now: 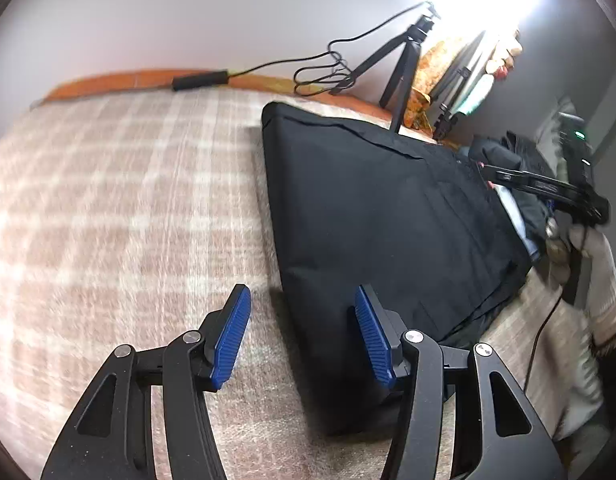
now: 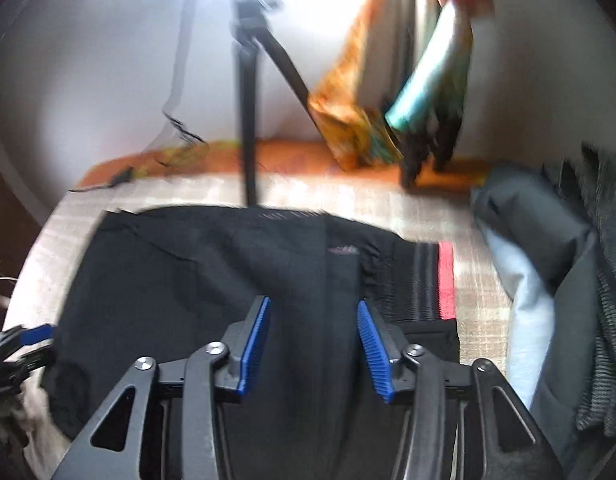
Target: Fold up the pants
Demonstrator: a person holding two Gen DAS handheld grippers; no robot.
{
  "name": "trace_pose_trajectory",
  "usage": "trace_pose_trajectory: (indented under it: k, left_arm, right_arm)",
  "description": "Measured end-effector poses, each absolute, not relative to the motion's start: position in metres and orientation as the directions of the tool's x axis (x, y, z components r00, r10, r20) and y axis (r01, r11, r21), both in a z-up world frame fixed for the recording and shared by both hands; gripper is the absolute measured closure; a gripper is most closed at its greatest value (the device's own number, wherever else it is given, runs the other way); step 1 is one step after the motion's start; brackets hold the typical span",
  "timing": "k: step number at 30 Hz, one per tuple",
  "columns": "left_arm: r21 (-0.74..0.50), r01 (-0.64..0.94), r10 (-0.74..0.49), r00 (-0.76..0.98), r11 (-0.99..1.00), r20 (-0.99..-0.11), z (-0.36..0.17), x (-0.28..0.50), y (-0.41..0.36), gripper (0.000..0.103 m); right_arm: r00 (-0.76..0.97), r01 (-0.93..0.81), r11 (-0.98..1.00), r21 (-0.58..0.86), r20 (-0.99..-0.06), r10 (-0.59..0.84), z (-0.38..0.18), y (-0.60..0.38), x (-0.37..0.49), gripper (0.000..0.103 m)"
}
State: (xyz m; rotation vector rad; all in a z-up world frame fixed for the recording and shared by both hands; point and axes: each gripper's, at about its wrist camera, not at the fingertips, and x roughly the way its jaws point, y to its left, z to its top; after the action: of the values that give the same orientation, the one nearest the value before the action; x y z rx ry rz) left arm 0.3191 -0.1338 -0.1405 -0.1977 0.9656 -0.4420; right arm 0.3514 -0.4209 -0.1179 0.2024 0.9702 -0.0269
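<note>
In the left wrist view, the left gripper (image 1: 301,336) fills the bottom of the frame, its blue pads spread apart with nothing between them, over the near corner of the pants (image 1: 388,216). The pants lie folded as a flat black slab on a checked blanket (image 1: 119,200), right of centre. At the right edge a gloved hand (image 1: 588,256) holds the right gripper (image 1: 488,176) above the far end of the pants. A tripod (image 1: 404,64) stands in the upper middle.

In the right wrist view, the right gripper (image 2: 314,344) sits at bottom centre, jaws apart and empty, above the pants (image 2: 195,272), whose red-edged waistband (image 2: 446,280) shows right of centre. A pile of clothes (image 2: 548,264) lies at the right edge.
</note>
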Motion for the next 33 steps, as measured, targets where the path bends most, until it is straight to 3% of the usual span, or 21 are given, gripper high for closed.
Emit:
trace_pose_trajectory:
  k: [9, 12, 18, 25, 31, 33]
  left_arm:
    - [-0.56, 0.254, -0.609, 0.447, 0.789, -0.655, -0.143, 0.316, -0.133, 0.049]
    - [-0.612, 0.243, -0.641, 0.482, 0.753, -0.598, -0.14, 0.31, -0.127, 0.051]
    - [-0.602, 0.296, -0.653, 0.525, 0.742, -0.546, -0.129, 0.298, -0.131, 0.057]
    - [-0.602, 0.315, -0.66, 0.54, 0.734, -0.523, -0.127, 0.293, -0.136, 0.057]
    - [-0.578, 0.327, -0.648, 0.548, 0.748, -0.529, -0.125, 0.295, -0.145, 0.057]
    - [-0.564, 0.327, -0.638, 0.552, 0.758, -0.537, -0.125, 0.294, -0.147, 0.057]
  right_arm:
    - [0.534, -0.078, 0.92, 0.385, -0.763, 0.365, -0.097, -0.351, 0.363, 0.048]
    - [0.507, -0.098, 0.908, 0.406, -0.765, 0.397, -0.099, -0.323, 0.378, 0.043]
    - [0.424, -0.164, 0.899, 0.407, -0.793, 0.437, -0.1, -0.261, 0.411, 0.035]
    - [0.344, -0.155, 0.91, 0.386, -0.842, 0.416, -0.107, -0.215, 0.448, 0.034]
    - [0.274, -0.152, 0.961, 0.233, -0.924, 0.267, -0.124, -0.185, 0.469, 0.035]
    - [0.237, -0.142, 0.971, 0.193, -0.946, 0.223, -0.135, -0.182, 0.474, 0.042]
